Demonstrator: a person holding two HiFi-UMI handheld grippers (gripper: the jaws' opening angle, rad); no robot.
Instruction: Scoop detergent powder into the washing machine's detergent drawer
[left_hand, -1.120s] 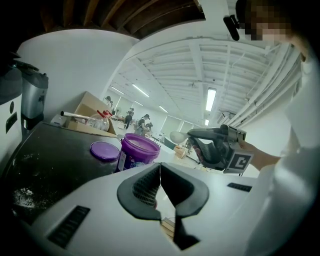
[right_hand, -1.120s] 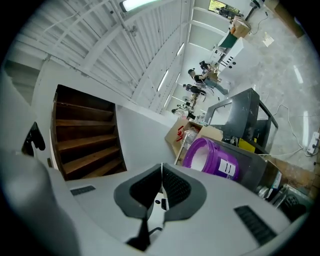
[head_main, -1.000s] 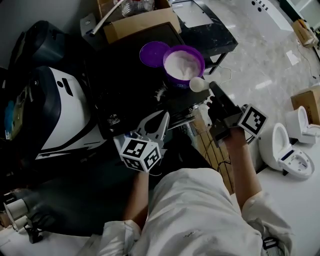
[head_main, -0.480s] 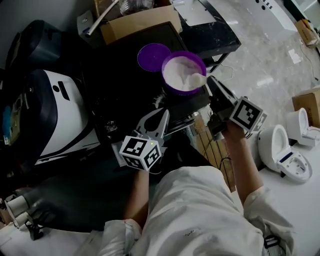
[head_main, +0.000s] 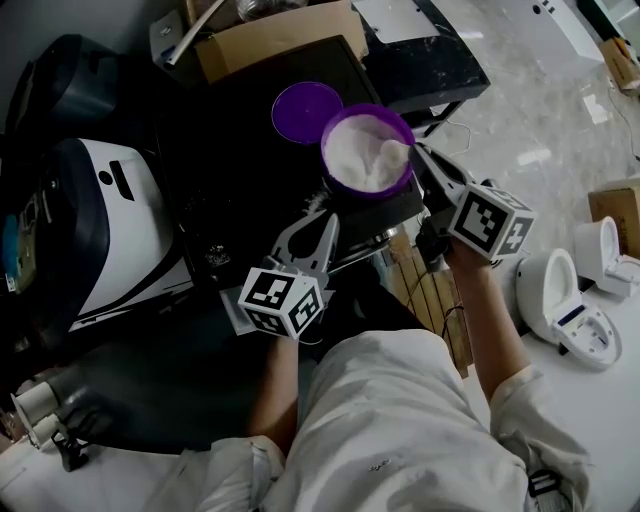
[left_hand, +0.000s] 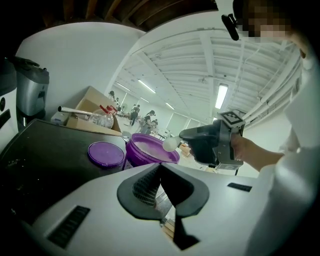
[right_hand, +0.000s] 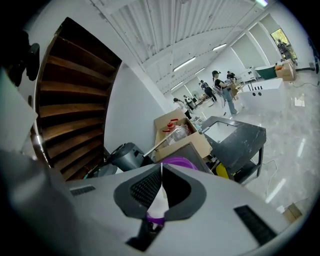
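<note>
Dipping scoop (head_main: 400, 150) into powder (head_main: 360, 155) of tub (head_main: 324, 150), just ahead of right gripper (head_main: 425, 165) clamped on its handle | moved in off rim | left gripper (head_main: 322, 218) closed, empty | filling starts

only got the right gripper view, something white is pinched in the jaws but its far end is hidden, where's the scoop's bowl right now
Observer: The bowl of the white plastic scoop is at the right rim of the round purple tub, over the white powder.
Operator: lid off then
Observer: Yes, the flat purple lid lies on the black surface just left of the tub in the head view.
Operator: what's the other one doing
Observer: The left hand-held gripper has its jaws together on nothing, nearer the person than the tub.
</note>
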